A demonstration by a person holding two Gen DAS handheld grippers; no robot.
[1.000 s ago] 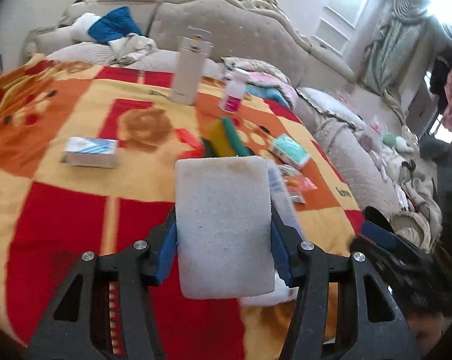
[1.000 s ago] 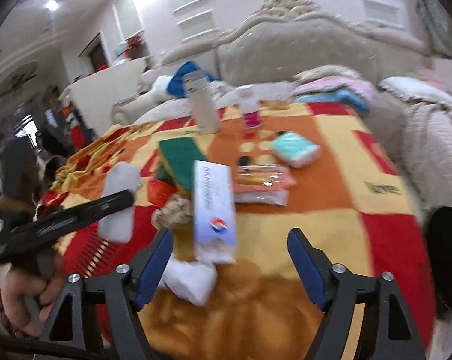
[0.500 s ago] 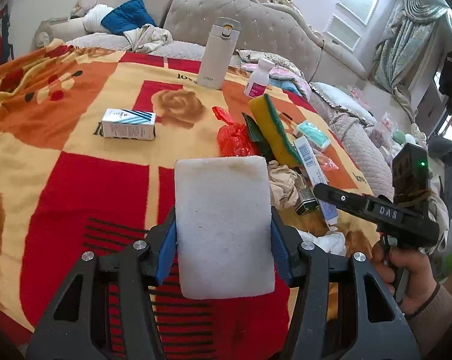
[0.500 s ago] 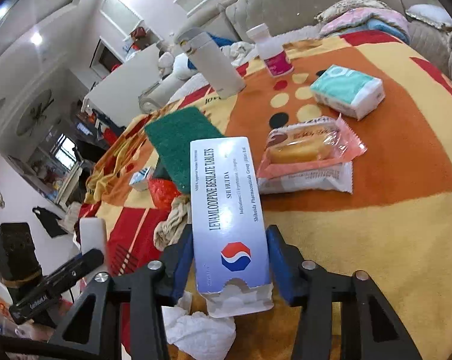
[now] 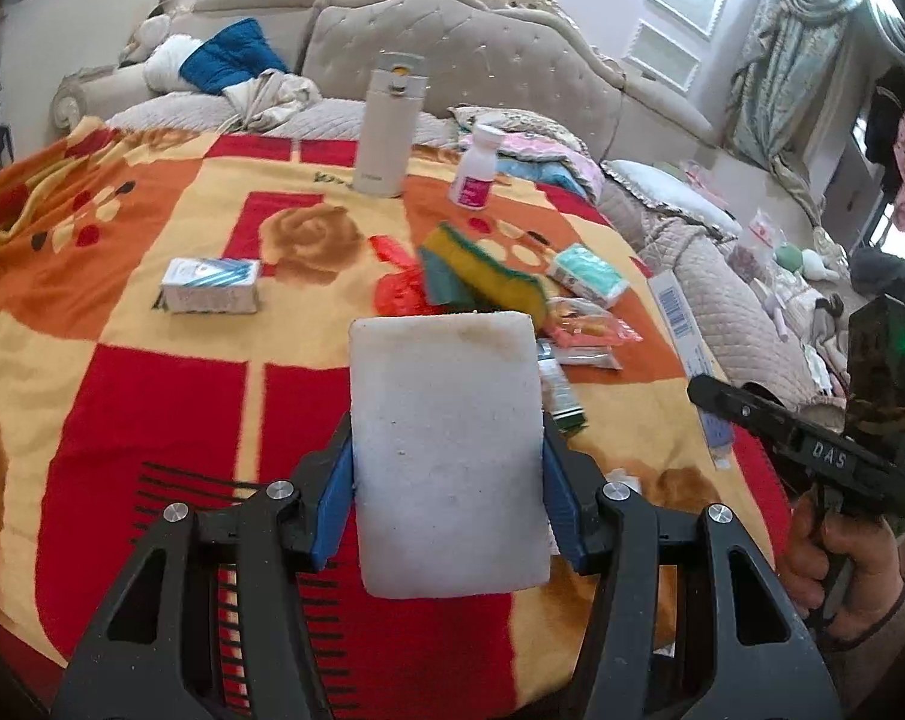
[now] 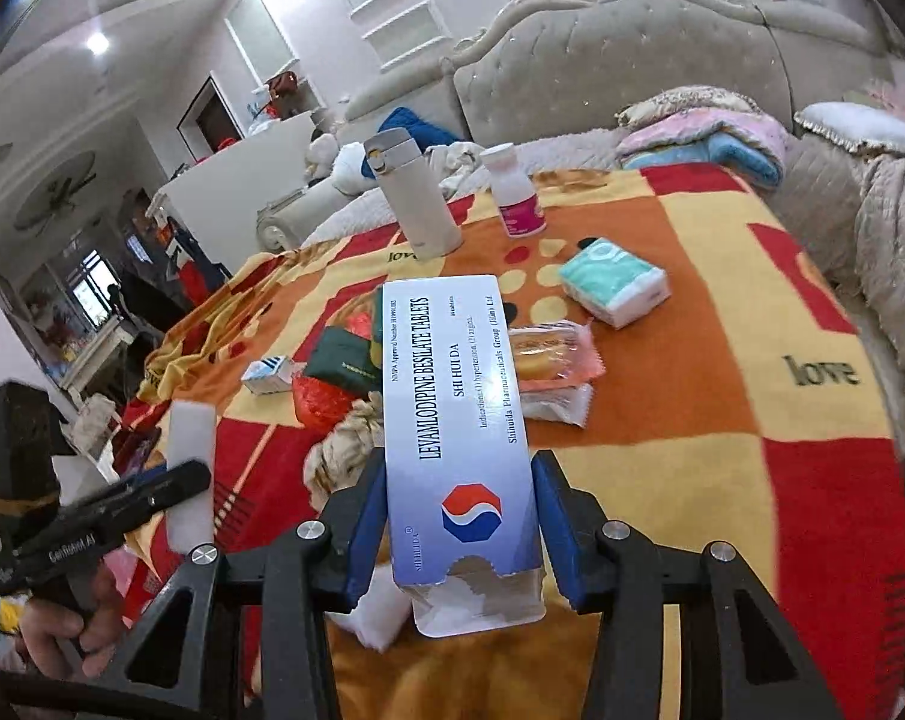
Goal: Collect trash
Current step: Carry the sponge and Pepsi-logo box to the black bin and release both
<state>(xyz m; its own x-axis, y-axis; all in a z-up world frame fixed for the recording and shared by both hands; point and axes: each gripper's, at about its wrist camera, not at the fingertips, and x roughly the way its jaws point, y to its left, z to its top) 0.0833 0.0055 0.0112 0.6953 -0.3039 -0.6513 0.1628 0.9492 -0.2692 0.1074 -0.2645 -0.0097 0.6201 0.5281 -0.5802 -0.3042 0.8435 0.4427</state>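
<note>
Open blanket is seen on the near left of the bed, broken only by a small white-and-blue carton. The centre is crowded: a red crumpled plastic bag, a yellow-and-green scouring sponge, pink-wrapped snack packets and a teal tissue pack lie close together. Farther back the way is blocked by a tall white flask and a white bottle with a pink label, narrowly apart. The right red-and-yellow squares lie bare in the right wrist view.
</note>
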